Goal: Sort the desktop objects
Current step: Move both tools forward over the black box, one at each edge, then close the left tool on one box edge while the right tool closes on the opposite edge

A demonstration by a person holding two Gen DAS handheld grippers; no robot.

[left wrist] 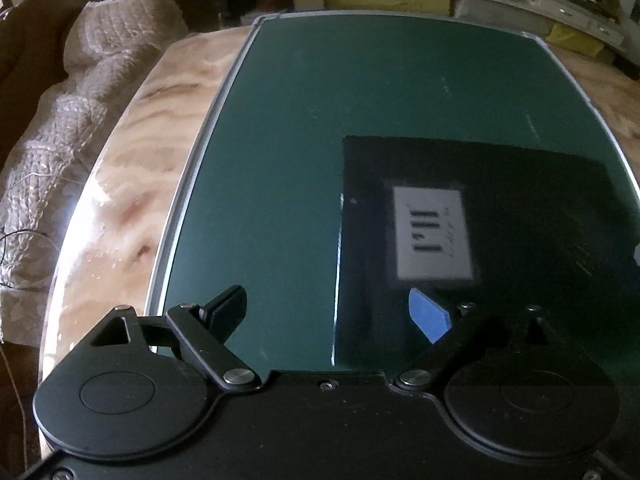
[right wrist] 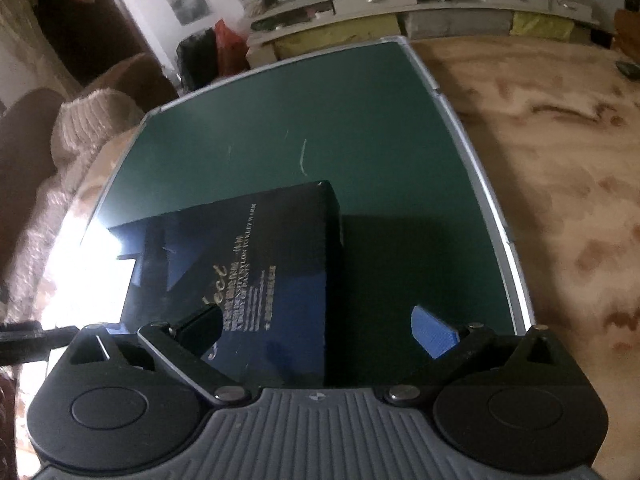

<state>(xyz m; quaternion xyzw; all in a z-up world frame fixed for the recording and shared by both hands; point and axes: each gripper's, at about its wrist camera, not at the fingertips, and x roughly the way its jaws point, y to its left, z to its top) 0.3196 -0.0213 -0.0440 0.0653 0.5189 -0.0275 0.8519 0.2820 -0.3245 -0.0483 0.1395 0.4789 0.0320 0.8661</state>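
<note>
Leftmost in our left wrist view, we see a quilted beige cover point(left wrist: 60, 128) draped over brown furniture beside the marbled tabletop point(left wrist: 132, 184). Next comes the dark green board point(left wrist: 320, 120) with its pale metal frame, lying flat on that tabletop. Our left gripper point(left wrist: 332, 314) hangs low over the board's near end with its fingers spread wide apart and nothing between them; the left finger is black and the right one carries a blue pad point(left wrist: 430, 318). Further right, a black box point(left wrist: 500, 208) lies flat on the green board, its white label point(left wrist: 432, 234) facing up, printed with dark bars we cannot read. The blue-padded finger sits over the box's near edge, though we cannot tell whether it touches.

Turning to our right wrist view, the same quilted cover point(right wrist: 92, 120) shows at the left, then the green board point(right wrist: 320, 120) running away from us. The black box point(right wrist: 260, 272) lies on the board's near left part, with gold and white lettering on its top. Our right gripper point(right wrist: 316, 332) is also held wide apart and empty, its black left finger over the box's near portion and its blue pad point(right wrist: 434, 334) over bare green board to the box's right. Rightmost, the marbled tabletop point(right wrist: 560, 160) stretches on, and a low grey cabinet point(right wrist: 440, 4) lines the far wall.
</note>
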